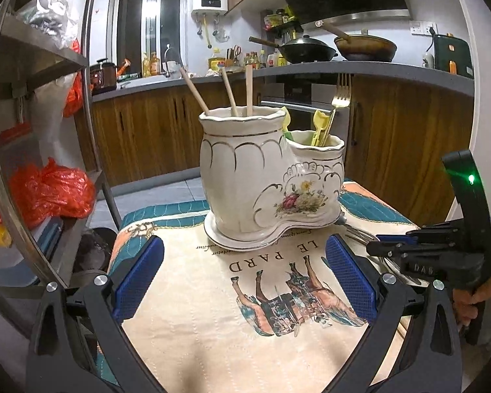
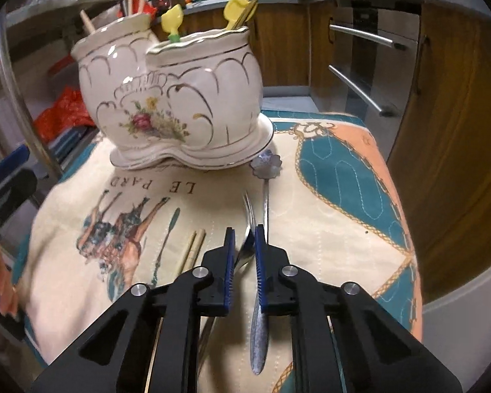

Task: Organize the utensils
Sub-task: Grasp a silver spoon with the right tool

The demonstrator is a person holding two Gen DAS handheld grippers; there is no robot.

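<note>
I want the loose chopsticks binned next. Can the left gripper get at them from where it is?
Probably not directly. The left gripper is open and empty, but the chopsticks lie beside the right gripper, which is shut on a metal fork and crowds that side.

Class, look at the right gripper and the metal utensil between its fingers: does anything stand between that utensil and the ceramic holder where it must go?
Nothing visible does. The right gripper pinches a fork; bare cloth lies ahead to the ceramic holder. A flower-ended spoon lies alongside.
</note>
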